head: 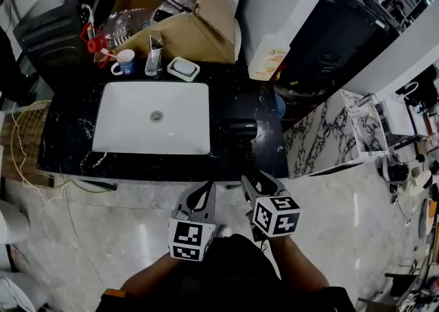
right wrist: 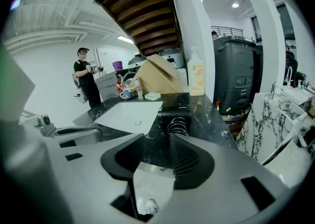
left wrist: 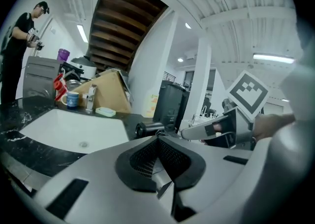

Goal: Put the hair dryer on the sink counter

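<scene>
Surface of black, white-veined marble carries a white rectangular basin, and the black hair dryer lies on its side on this surface just right of the basin, touched by neither tool. The left hand-held gripper hangs in front of the surface's near edge; in its own view the jaws are pressed together with nothing between them, and the hair dryer shows beyond. The right hand-held gripper is beside it, its jaws standing apart and empty; the hair dryer lies ahead of their tips, ribbed end nearest. Behind the basin stand a brown cardboard box, a blue-and-white mug and a pale bottle with an orange label
</scene>
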Tool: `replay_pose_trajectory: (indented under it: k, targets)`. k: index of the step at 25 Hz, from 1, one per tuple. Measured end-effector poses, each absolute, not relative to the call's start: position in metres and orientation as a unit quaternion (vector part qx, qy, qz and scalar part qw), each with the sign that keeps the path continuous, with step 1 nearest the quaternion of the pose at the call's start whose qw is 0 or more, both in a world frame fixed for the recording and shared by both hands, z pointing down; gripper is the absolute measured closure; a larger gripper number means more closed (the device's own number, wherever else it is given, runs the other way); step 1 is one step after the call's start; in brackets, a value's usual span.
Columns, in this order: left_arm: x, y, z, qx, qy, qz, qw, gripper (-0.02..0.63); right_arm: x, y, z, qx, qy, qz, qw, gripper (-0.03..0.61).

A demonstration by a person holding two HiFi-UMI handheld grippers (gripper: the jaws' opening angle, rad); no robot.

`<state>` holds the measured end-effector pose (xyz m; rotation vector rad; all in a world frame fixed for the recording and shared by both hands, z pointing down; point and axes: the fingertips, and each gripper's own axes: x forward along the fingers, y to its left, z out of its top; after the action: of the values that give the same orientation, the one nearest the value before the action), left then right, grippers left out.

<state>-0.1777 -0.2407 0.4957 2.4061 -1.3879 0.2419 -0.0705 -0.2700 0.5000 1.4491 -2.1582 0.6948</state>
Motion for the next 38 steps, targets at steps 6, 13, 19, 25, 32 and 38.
replay_pose_trajectory:
  k: [6, 13, 19, 25, 32, 38]
  targets:
    - [-0.162, -0.224, 0.471, 0.861, -0.481, 0.089, 0.137, 0.606, -0.066, -0.241, 0.478, 0.534, -0.794, 0.223, 0.185, 0.516]
    - [-0.120, -0.185, 0.461, 0.863, -0.480, 0.090, 0.129, 0.606, -0.027, -0.199, 0.469, 0.538, -0.801, 0.210, 0.160, 0.543]
    - [-0.088, -0.135, 0.458, 0.853, -0.498, 0.103, 0.119, 0.606, 0.006, -0.150, 0.473, 0.521, -0.812, 0.220, 0.143, 0.543]
    - [-0.076, -0.085, 0.464, 0.838, -0.518, 0.123, 0.117, 0.606, 0.025, -0.105, 0.477, 0.509, -0.820, 0.225, 0.132, 0.543]
    - [-0.072, -0.048, 0.454, 0.847, -0.508, 0.120, 0.100, 0.606, 0.030, -0.061, 0.470, 0.526, -0.813, 0.218, 0.122, 0.548]
    - [-0.098, -0.023, 0.432, 0.857, -0.498, 0.112, 0.075, 0.605, 0.011, -0.031, 0.455, 0.554, -0.799, 0.211, 0.103, 0.552]
